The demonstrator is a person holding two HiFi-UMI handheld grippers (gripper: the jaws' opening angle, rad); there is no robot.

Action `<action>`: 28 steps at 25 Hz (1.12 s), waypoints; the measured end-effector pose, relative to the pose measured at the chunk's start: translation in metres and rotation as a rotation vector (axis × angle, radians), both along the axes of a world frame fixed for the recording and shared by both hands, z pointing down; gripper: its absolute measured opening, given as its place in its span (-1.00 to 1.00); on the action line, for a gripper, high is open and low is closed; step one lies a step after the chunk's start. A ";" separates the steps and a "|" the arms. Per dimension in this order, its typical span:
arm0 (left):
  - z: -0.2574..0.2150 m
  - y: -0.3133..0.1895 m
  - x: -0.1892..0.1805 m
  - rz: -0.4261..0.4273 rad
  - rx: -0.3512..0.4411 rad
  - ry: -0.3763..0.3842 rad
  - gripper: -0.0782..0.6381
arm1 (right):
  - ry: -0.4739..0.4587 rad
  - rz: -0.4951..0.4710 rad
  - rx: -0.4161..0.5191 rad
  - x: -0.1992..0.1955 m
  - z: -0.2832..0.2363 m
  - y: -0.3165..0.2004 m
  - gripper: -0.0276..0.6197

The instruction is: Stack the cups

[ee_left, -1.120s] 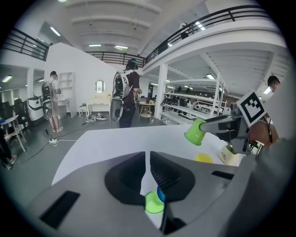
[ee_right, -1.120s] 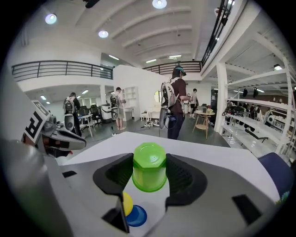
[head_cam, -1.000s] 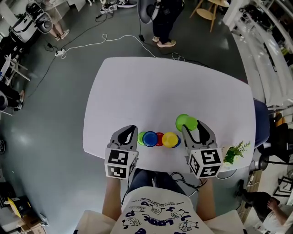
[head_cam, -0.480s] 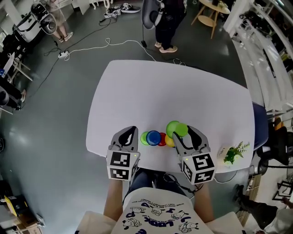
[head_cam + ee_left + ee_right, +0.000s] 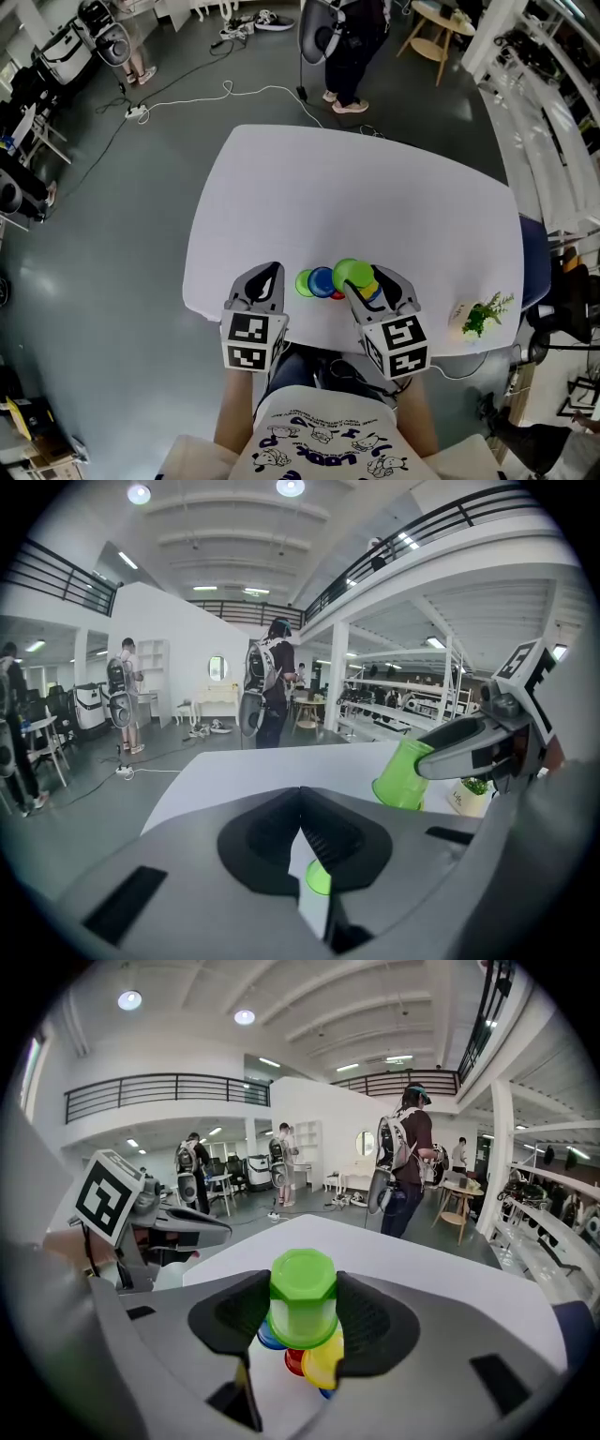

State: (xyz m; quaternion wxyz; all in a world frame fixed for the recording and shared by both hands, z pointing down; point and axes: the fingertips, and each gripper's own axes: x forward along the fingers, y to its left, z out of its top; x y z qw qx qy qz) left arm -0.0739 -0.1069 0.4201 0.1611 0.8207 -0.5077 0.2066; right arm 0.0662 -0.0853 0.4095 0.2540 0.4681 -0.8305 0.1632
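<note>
My right gripper [image 5: 372,284] is shut on a light green cup [image 5: 352,274], held base-forward [image 5: 303,1307] above the table. Under and just beyond it stand a blue cup [image 5: 265,1339], a red cup [image 5: 294,1361] and a yellow cup [image 5: 324,1360], bunched near the table's front edge. In the head view the row runs from a small green cup [image 5: 304,283] through the blue cup [image 5: 322,279] to the yellow one, which the held cup partly hides. My left gripper [image 5: 268,275] is shut and empty just left of the row; past its jaws [image 5: 301,803] I see the small green cup [image 5: 319,879].
The white table [image 5: 356,187] stretches far beyond the cups. A small potted plant [image 5: 478,317] stands at its front right corner. A person [image 5: 347,37] stands past the far edge, and a white cable [image 5: 225,92] lies on the grey floor.
My right gripper has carried the light green cup leftwards, from right of the row to over its right end. My left gripper has stayed beside the row's left end.
</note>
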 end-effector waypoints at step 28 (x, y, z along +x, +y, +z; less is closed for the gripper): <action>-0.002 -0.002 -0.023 -0.014 0.003 0.025 -0.74 | -0.029 0.018 0.057 -0.019 -0.009 -0.004 0.07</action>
